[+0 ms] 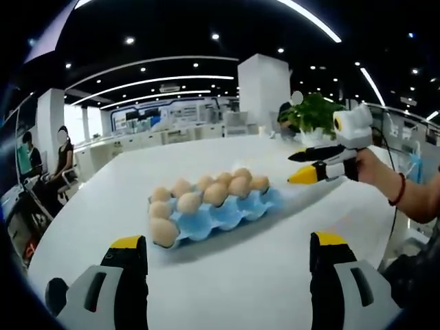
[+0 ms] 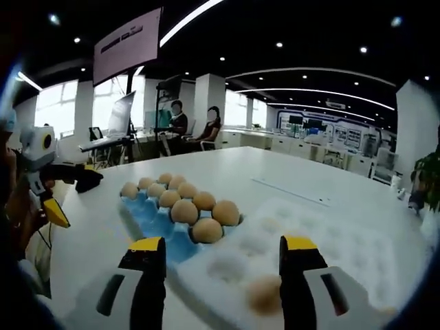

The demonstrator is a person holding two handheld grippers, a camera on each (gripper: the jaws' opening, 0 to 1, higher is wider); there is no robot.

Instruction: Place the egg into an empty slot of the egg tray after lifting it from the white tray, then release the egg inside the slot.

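While both grippers hang above the white surface (image 1: pixel 275 275), this is how things lie:

Left gripper (image 1: pixel 227 251): its yellow-tipped jaws rise from the bottom of the left gripper view, spread wide apart, with nothing between them but bare surface. In the right gripper view it comes in at the far left edge, held in a hand, one yellow tip pointing down and a dark tip pointing toward the egg tray, clear of it.

Right gripper (image 2: pixel 223 254): jaws apart and holding nothing in the right gripper view, standing over the near edge of the white tray. In the left gripper view it shows at the right, held in a hand (image 1: pixel 368 168) with a red cord at the wrist, beyond the far end of the egg tray; the tips there look parted.

Egg tray (image 1: pixel 227 216): blue, lying on the surface. In the left gripper view eggs fill most of its cups. The right gripper view shows bare blue cups at its near left side and nine or so eggs on the rest.

White tray (image 2: pixel 330 240): a pale moulded tray just beside the egg tray, its hollows mostly bare.

Egg (image 2: pixel 263 294): one lone egg sits in a near hollow of the white tray, low between the right gripper's jaws and close to the right-hand one; I cannot tell whether it touches it.

Background: two people sit at desks in an office; a green plant (image 1: pixel 313 110) stands behind the surface.
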